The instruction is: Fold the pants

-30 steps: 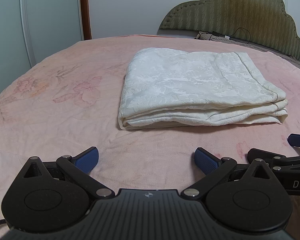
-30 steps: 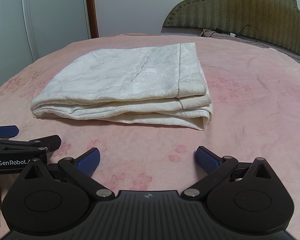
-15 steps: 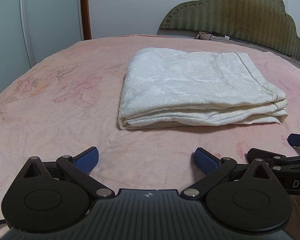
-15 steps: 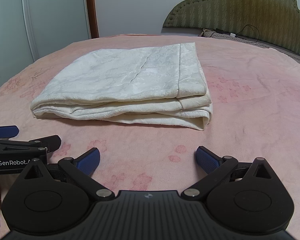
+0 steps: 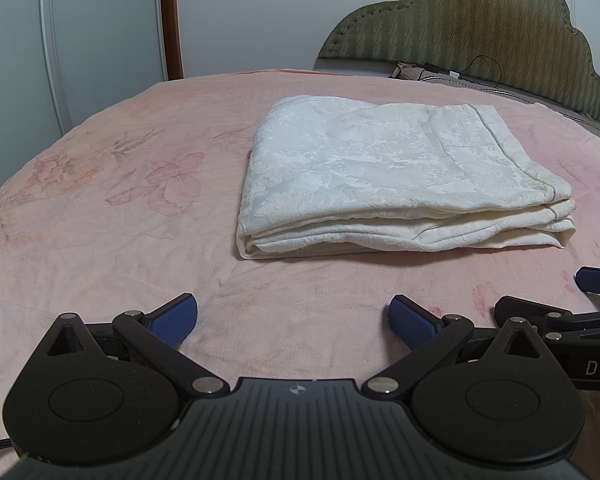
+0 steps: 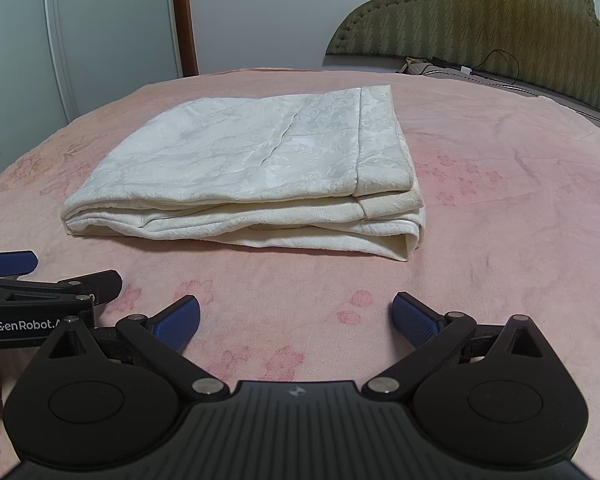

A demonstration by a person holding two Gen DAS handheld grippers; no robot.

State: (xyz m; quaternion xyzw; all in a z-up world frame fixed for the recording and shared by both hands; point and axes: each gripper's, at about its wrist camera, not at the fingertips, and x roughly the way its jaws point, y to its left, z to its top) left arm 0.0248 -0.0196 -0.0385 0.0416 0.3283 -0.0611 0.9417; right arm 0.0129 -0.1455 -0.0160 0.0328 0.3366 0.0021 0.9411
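The white patterned pants (image 5: 396,184) lie folded in a flat rectangular stack on the pink bed; they also show in the right wrist view (image 6: 260,176). My left gripper (image 5: 294,320) is open and empty, low over the bedspread a short way in front of the stack. My right gripper (image 6: 296,318) is open and empty too, beside the left one and in front of the stack's right part. Neither touches the pants. The right gripper's fingers (image 5: 596,280) show at the right edge of the left wrist view.
The pink floral bedspread (image 5: 120,220) stretches wide to the left and in front of the stack. An olive padded headboard (image 6: 500,20) with a cable stands at the back right. A white wardrobe (image 6: 80,40) stands at the back left.
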